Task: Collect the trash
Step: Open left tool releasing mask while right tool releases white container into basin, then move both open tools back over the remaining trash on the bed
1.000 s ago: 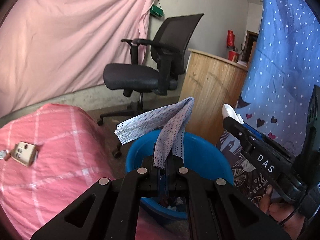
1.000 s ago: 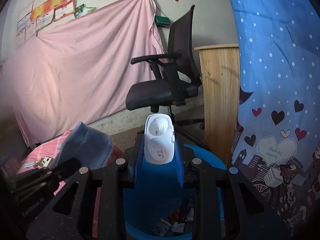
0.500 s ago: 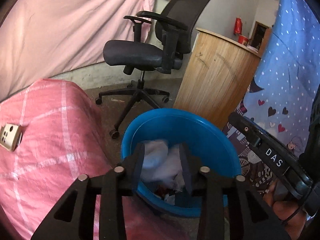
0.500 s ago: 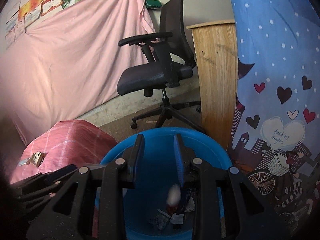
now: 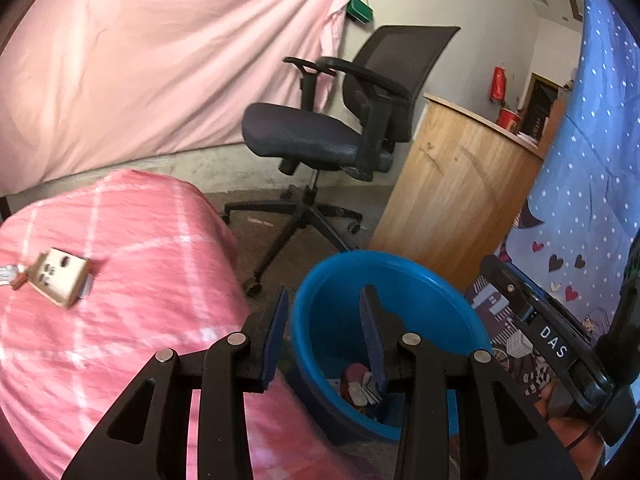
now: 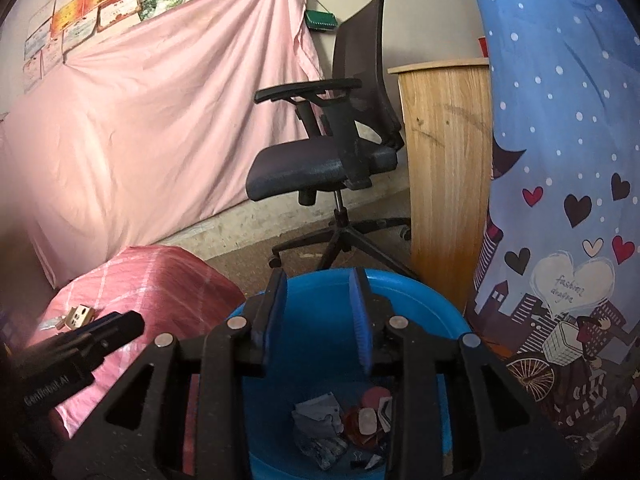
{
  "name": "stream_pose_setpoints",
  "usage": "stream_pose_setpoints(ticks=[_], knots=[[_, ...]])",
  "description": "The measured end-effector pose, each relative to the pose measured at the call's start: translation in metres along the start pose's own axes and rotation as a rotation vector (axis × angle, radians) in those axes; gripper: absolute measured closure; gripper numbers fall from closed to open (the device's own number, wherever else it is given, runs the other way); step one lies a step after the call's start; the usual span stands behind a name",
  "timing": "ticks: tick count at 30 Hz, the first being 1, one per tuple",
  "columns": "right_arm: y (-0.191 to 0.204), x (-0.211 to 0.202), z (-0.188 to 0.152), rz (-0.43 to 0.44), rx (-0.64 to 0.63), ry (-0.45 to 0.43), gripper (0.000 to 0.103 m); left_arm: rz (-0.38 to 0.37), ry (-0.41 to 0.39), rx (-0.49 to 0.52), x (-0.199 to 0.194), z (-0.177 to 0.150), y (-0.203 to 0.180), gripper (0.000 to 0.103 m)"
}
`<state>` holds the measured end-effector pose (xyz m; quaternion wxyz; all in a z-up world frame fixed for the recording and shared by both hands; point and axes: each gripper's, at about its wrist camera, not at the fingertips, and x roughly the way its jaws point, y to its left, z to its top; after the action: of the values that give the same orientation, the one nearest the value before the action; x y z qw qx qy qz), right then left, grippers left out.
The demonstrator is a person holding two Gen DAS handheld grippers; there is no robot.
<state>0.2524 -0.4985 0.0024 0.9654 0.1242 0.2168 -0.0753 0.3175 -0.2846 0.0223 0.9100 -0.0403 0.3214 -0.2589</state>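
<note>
Both fingers (image 6: 356, 308) parted, empty, right opening over bin (image 6: 420, 296)

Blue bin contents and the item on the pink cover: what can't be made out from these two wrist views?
- Blue bin floor: in the right wrist view, the right gripper frame hides much of it; the trash pile is too small to identify.
- Left wrist view: the left gripper finger covers most of the pile.
- Beige block on the pink cover: motion-blurred, markings unreadable.

trash (image 6: 340, 428) in bin (image 6: 420, 296) partly hidden by fingers (image 6: 360, 320).
</note>
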Motion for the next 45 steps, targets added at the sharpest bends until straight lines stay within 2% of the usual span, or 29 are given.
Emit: stream_pose_setpoints(ticks=[4,7,11,19,23,25,28,32,35,38,40,42,45], knots=[[0.006,-0.006,0.002,0.010,-0.007,-0.042,0.040,0.040,-0.031,-0.004,-0.013,0.001,0.009,0.070],[0.012,-0.007,0.003,0.005,-0.020,-0.060,0.037,0.102,-0.038,-0.012,-0.018,-0.003,0.015,0.070],[0.016,-0.006,0.002,-0.018,-0.036,-0.074,0.035,0.144,-0.039,-0.023,-0.020,-0.010,0.023,0.070],[0.020,-0.003,0.003,-0.071,-0.054,-0.085,0.029,0.140,-0.044,-0.036,-0.021,-0.011,0.040,0.070],[0.032,-0.005,0.007,-0.063,-0.077,-0.108,0.025,0.150,-0.058,-0.078,-0.028,-0.003,0.055,0.070],[0.039,-0.008,0.009,-0.053,-0.084,-0.122,0.019,0.162,-0.071,-0.091,-0.034,0.002,0.059,0.069],[0.047,-0.014,0.012,-0.036,-0.076,-0.145,0.010,0.182,-0.104,-0.098,-0.049,0.006,0.068,0.061],[0.062,-0.022,0.017,0.009,-0.051,-0.181,0.001,0.229,-0.155,-0.102,-0.076,0.009,0.081,0.055],[0.076,-0.028,0.020,0.057,-0.030,-0.210,0.000,0.278,-0.196,-0.115,-0.098,0.010,0.092,0.049],[0.095,-0.031,0.020,0.113,-0.017,-0.236,0.000,0.326,-0.248,-0.142,-0.126,0.007,0.107,0.033],[0.107,-0.033,0.020,0.155,-0.014,-0.243,0.000,0.369,-0.280,-0.149,-0.143,0.003,0.118,0.017],[0.122,-0.035,0.020,0.202,-0.019,-0.256,0.000,0.422,-0.313,-0.153,-0.156,-0.002,0.127,0.008],[0.142,-0.039,0.018,0.254,-0.032,-0.275,0.000,0.485,-0.360,-0.160,-0.177,-0.012,0.143,0.005]])
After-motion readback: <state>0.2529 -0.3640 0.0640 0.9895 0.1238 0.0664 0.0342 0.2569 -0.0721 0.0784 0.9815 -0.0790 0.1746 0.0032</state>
